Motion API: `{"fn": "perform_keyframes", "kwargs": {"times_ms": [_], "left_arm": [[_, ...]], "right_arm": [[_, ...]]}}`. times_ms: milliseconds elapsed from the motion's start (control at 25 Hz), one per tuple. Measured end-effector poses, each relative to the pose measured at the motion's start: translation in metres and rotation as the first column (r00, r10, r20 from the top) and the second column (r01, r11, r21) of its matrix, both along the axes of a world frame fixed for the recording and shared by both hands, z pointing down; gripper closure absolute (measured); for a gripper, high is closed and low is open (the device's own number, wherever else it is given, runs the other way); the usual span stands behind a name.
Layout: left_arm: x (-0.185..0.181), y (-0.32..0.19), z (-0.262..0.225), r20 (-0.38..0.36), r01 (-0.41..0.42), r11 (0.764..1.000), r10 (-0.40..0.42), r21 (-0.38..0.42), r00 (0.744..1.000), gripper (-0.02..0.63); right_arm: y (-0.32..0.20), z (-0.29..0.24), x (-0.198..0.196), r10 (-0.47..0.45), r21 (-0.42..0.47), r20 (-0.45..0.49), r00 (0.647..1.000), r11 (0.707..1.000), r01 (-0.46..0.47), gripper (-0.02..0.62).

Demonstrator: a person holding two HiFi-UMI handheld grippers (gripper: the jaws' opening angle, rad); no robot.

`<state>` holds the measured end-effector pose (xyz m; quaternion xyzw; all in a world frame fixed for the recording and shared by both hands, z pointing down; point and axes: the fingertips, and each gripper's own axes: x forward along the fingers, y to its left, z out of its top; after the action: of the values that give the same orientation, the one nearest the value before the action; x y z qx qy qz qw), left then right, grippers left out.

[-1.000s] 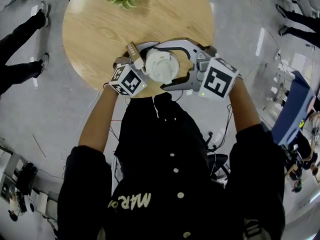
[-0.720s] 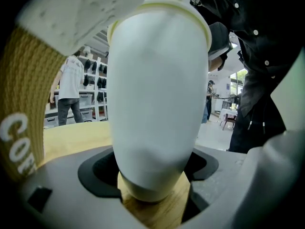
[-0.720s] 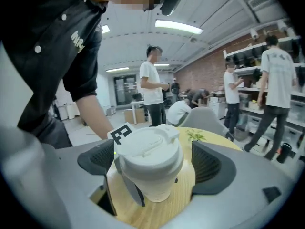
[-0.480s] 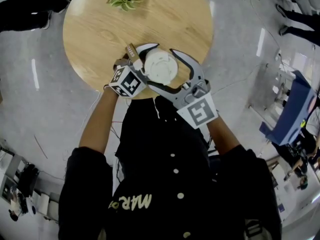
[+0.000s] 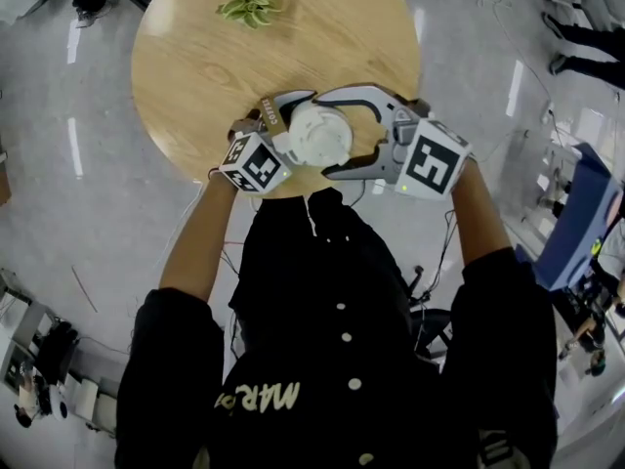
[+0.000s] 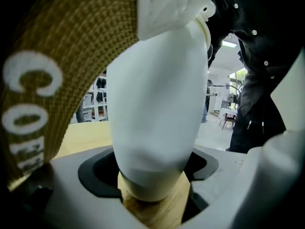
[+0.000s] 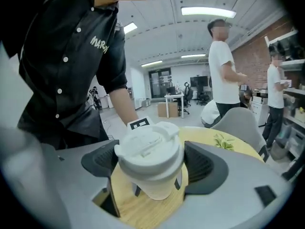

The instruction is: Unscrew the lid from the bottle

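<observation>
A white bottle stands near the front edge of the round wooden table (image 5: pixel 215 57), and from above only its white lid (image 5: pixel 317 135) shows. My left gripper (image 5: pixel 291 117) comes in from the left and is shut on the bottle's body (image 6: pixel 157 128), low under the lid. My right gripper (image 5: pixel 328 133) reaches in from the right at lid height. Its jaws are closing, one on each side of the lid (image 7: pixel 148 151), and the dark ribbed pads (image 7: pixel 202 163) meet the lid's rim. The tapered body (image 7: pixel 157 190) shows below.
A small green plant (image 5: pixel 252 1) sits at the table's far side. A brown woven strap (image 6: pixel 47 80) hangs close to the left gripper's camera. Two people (image 7: pixel 224 66) stand beyond the table, with a grey chair (image 7: pixel 238 123) near them. Grey floor surrounds the table.
The right gripper swung round the lid from the right side toward my body half a second ago, then came back to the right side. The left gripper has kept hold of the bottle.
</observation>
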<state>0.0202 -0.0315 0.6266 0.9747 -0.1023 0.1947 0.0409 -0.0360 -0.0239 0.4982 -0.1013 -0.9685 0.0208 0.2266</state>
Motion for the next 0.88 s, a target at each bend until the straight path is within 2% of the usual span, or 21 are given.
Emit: {"fn": "perform_keyframes", "kwargs": {"times_ms": [120,200,320,400,520,600,640,720,800,880], "left_arm": [[-0.001,-0.001,0.000,0.000,-0.005,1.000,0.005,0.003,1.000,0.241],[-0.001,0.000,0.000,-0.002,-0.005,1.000,0.005,0.000,1.000,0.241],[-0.001,0.000,-0.001,-0.002,-0.003,1.000,0.003,-0.001,1.000,0.241],[-0.001,0.000,-0.001,-0.002,-0.002,1.000,0.002,0.000,1.000,0.241],[-0.001,-0.001,-0.001,-0.003,-0.002,1.000,0.002,-0.001,1.000,0.241],[-0.001,-0.001,-0.001,-0.003,-0.002,1.000,0.002,-0.001,1.000,0.241],[0.000,0.000,-0.001,-0.003,-0.002,1.000,0.002,-0.001,1.000,0.241],[0.000,-0.001,-0.001,-0.001,-0.004,1.000,0.004,0.001,1.000,0.241],[0.001,-0.001,0.000,-0.002,-0.005,1.000,0.005,0.002,1.000,0.241],[0.000,-0.002,0.000,-0.004,-0.002,1.000,0.002,0.001,1.000,0.241]], "right_arm": [[-0.003,0.000,0.002,0.095,0.016,0.001,0.995,0.995,-0.095,0.165],[-0.006,-0.003,0.004,0.227,0.017,0.020,0.974,0.974,-0.228,0.096],[-0.008,-0.007,0.006,0.434,0.032,0.068,0.898,0.899,-0.437,0.069],[-0.006,-0.005,0.003,0.529,0.048,0.079,0.845,0.845,-0.533,0.072],[-0.010,-0.001,-0.004,0.613,0.090,0.094,0.785,0.780,-0.620,0.082],[-0.015,0.002,-0.003,0.620,0.137,0.102,0.778,0.766,-0.628,0.150],[-0.016,0.003,-0.003,0.602,0.148,0.105,0.791,0.777,-0.611,0.146],[-0.013,0.002,-0.004,0.515,0.156,0.101,0.851,0.837,-0.525,0.146],[-0.009,0.000,-0.005,0.348,0.152,0.093,0.933,0.921,-0.358,0.148],[-0.005,-0.001,-0.003,0.153,0.110,0.074,0.985,0.981,-0.161,0.159]]}}
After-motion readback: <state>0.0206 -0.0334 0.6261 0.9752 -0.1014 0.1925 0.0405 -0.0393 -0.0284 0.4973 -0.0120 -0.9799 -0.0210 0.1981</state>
